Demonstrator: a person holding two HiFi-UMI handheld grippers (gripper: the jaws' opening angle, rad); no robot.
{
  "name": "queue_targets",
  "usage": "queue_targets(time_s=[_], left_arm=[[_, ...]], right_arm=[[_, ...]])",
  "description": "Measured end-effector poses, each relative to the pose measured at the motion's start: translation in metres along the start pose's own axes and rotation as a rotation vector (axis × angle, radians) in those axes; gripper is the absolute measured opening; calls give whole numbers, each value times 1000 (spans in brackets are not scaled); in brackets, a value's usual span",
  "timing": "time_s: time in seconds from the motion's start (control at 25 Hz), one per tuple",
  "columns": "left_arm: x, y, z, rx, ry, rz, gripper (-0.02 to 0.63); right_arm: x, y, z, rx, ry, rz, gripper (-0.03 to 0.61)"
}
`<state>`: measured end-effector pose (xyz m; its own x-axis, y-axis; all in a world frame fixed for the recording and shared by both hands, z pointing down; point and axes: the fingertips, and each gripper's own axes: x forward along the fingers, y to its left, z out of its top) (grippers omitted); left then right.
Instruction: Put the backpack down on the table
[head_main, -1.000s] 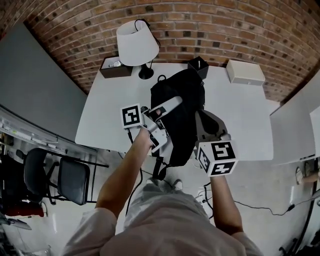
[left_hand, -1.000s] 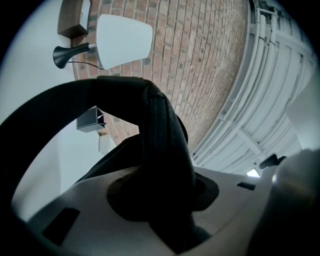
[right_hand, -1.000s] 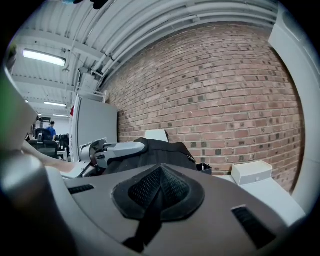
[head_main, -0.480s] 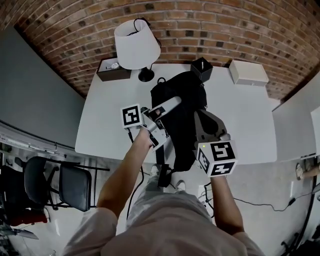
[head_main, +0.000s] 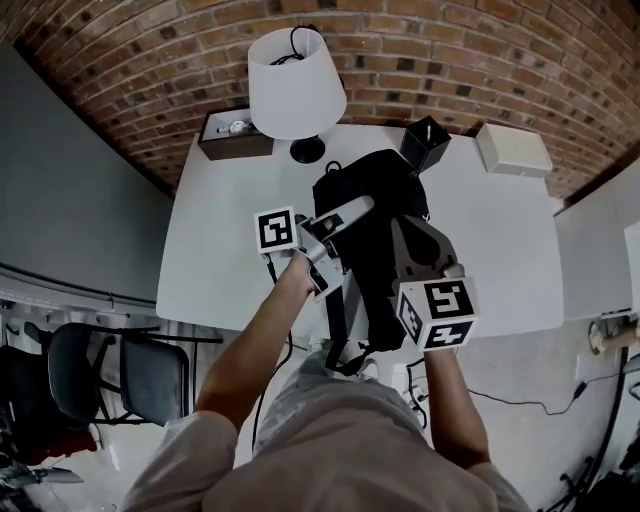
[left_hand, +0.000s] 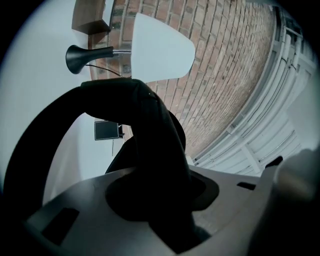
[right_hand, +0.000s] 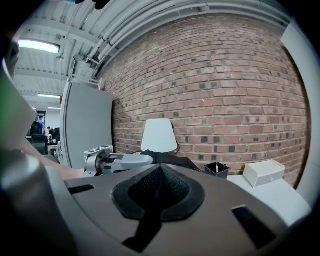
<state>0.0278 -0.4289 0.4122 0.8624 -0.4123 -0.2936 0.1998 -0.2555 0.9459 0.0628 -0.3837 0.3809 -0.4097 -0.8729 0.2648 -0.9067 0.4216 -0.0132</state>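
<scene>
Two claws grip a black backpack (head_main: 375, 255) over a white table (head_main: 230, 250) set against a brick wall (head_main: 450, 50).

The left gripper (head_main: 345, 215) has its pale grey jaws partly closed, clamped on a thick, smooth black strap (left_hand: 150, 130) that arches up out of them in a broad loop. The right gripper (head_main: 402, 232) pinches a peaked fold of black mesh fabric (right_hand: 159, 187), woven and slightly ridged, with both jaws pressed onto it. The soft, slumped bag hangs between them over the table's near half, its loose straps trailing past the near edge; whether its base rests on the matte tabletop cannot be told. Behind it stand a lamp (head_main: 297, 85) with a white conical shade, a square black pen pot (head_main: 427, 143), a flat white box (head_main: 513, 150) and a brown tray (head_main: 235, 135).
</scene>
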Motion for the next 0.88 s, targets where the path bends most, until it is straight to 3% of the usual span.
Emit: queue_targets(time_s=[0.88], left_arm=[[-54, 74, 58, -98, 46, 91, 144]], right_arm=[[90, 48, -22, 2, 125, -42, 0]])
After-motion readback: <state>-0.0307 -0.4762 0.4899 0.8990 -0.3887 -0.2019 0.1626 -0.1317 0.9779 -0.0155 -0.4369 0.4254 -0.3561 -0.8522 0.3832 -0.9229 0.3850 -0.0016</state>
